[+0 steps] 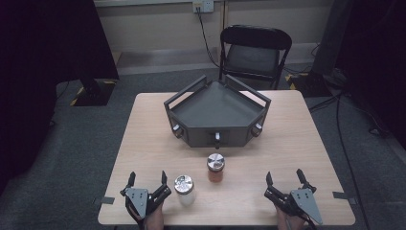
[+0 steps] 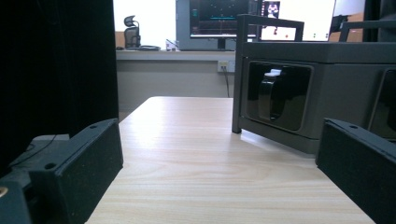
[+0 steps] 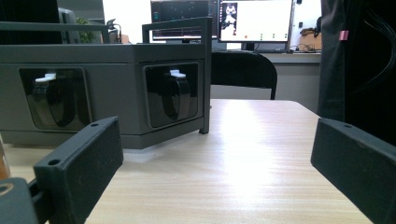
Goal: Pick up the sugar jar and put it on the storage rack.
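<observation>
clear jar (image 1: 184, 189) beside left gripper (image 1: 147, 179); orange-filled jar (image 1: 215, 168) before tray (image 1: 218, 111).

Both the left gripper (image 1: 147, 180) and the right gripper (image 1: 286, 178) are black skeletal frames, each topped by a grey three-cornered plate with small screws, ending in flat black rectangular jaws.

Two small glass jars (image 1: 184, 189) (image 1: 215, 167) and a big grey metal tray (image 1: 218, 115) block the middle; the wooden counter (image 1: 297, 143) sides are open.

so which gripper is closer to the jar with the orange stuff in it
Left, though not by much. The left gripper sits off the orange jar's left, with the clear jar between them. The right gripper is farther off its right.
</observation>
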The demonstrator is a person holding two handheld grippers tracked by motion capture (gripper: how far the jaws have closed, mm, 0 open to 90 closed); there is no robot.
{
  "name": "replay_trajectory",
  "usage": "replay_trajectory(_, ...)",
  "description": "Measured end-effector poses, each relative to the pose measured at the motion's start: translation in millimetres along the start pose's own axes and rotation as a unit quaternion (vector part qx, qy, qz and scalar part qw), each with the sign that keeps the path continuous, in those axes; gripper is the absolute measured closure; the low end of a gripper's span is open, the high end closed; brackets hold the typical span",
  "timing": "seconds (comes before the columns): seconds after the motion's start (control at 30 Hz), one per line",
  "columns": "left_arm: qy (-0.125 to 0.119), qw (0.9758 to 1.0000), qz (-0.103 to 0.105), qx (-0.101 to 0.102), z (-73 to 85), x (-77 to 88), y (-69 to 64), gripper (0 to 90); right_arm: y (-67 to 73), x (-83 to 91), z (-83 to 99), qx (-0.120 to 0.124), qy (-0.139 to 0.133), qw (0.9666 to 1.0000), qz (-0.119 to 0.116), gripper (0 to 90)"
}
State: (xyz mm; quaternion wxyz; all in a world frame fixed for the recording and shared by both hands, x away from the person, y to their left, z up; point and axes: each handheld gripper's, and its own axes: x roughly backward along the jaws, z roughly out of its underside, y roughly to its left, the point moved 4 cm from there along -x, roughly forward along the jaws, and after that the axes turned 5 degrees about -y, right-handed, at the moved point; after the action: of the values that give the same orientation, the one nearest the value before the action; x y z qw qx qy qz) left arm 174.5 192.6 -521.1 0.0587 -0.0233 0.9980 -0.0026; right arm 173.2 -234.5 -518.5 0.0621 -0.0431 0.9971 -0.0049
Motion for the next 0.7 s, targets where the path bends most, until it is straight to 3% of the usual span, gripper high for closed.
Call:
replay_trajectory(0.47,0.001,0.9999,-0.01,-0.002,-0.3,0.0,-2.4,0.0,0.1,-0.1,-0.2,-0.001,0.001,1.0,0.001,0.5)
replay_trajectory(0.7,0.001,1.0,0.0,0.001,-0.3,0.9,0.5,0.0,0.4,-0.2,-0.2,-0.001,0.001,1.0,0.002,0.5)
